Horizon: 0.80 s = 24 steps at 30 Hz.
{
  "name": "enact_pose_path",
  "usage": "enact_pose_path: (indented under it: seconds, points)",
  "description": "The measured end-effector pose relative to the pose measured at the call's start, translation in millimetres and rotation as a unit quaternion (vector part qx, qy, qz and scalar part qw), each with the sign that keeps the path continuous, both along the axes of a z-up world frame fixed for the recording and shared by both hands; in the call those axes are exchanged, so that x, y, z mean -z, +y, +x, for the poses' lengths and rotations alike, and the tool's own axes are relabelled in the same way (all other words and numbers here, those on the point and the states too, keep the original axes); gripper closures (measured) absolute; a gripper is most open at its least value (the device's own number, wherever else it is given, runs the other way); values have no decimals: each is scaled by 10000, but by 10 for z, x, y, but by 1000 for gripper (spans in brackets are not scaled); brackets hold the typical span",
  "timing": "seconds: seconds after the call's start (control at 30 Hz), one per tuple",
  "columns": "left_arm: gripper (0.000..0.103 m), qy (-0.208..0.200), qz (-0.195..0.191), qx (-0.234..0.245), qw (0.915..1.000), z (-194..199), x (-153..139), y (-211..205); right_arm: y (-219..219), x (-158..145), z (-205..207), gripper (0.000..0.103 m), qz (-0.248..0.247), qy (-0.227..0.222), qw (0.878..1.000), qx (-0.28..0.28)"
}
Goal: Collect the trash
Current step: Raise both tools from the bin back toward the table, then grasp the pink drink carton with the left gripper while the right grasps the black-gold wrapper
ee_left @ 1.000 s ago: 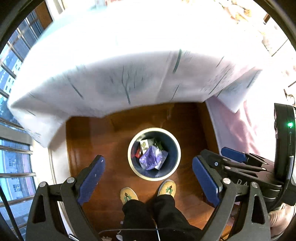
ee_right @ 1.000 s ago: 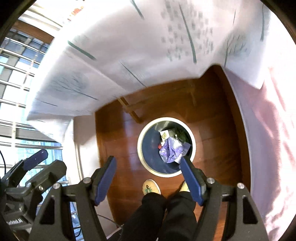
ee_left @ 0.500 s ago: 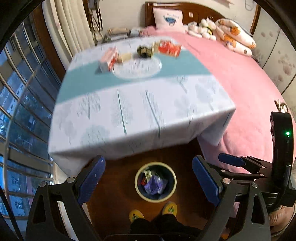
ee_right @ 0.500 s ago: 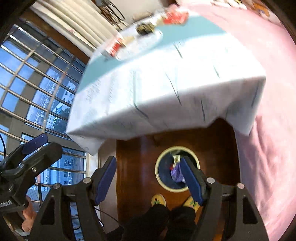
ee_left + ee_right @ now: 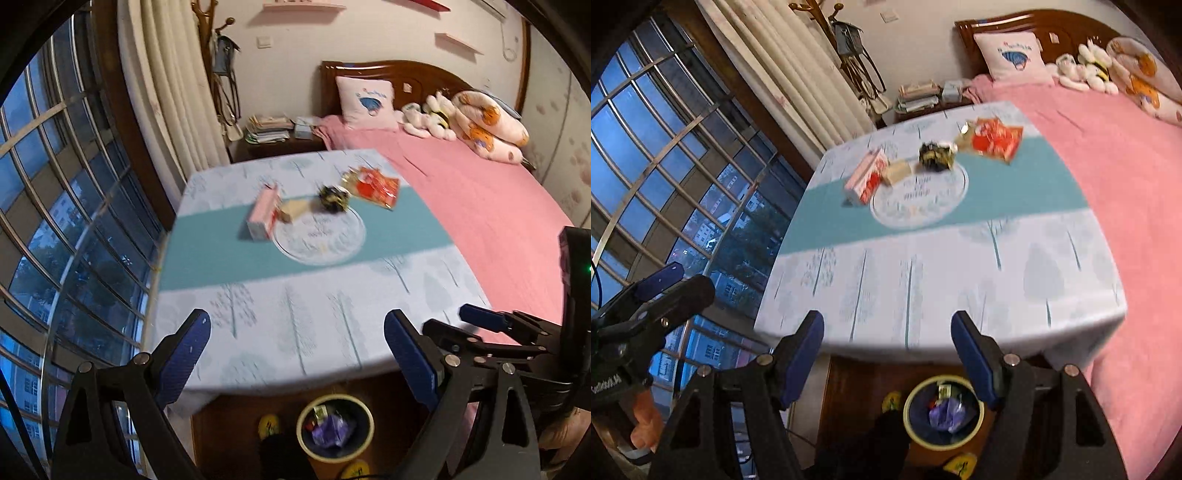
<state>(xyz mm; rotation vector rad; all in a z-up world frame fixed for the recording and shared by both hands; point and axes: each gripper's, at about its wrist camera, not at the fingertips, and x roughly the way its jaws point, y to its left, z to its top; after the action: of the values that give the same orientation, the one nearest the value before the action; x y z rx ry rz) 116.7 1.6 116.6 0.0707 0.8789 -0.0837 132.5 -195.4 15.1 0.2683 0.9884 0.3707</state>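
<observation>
Trash lies at the far side of the table (image 5: 295, 332): a pink-and-red box (image 5: 263, 217) (image 5: 868, 179), a tan piece (image 5: 293, 209) (image 5: 897, 171), a dark crumpled wrapper (image 5: 333, 198) (image 5: 936, 155) and a red packet (image 5: 376, 186) (image 5: 995, 138). On the floor below the near table edge stands a round bin (image 5: 334, 428) (image 5: 943, 415) holding purple and other wrappers. My left gripper (image 5: 297, 354) is open and empty over the near table edge. My right gripper (image 5: 888, 347) is likewise open and empty, also seen in the left wrist view (image 5: 491, 321).
A pink bed (image 5: 480, 206) with pillows and plush toys runs along the table's right side. Curved windows (image 5: 55, 221) and curtains stand on the left. A nightstand (image 5: 273, 144) with papers sits behind the table. A person's yellow slippers (image 5: 269, 424) are by the bin.
Both grippers rose and tilted up from looking down into the bin to looking across the tabletop. The bin slid to the bottom of both views. Jaws stayed open.
</observation>
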Motion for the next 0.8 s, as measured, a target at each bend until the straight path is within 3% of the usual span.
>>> enact_pose_path:
  seconds: [0.23,0.53,0.8]
  points:
    - [9,404,-166,236,9988,1038,348,342,227,-31,661,31,-265,-117,9990,351]
    - [9,1267,-348,500,9901,2719,1142,656,503,346,1786,31,-368,345,9905,1283]
    - [9,1960,-485,543,9779,3477,1835,609,610,743,2614,31,-519,575,9819,1731]
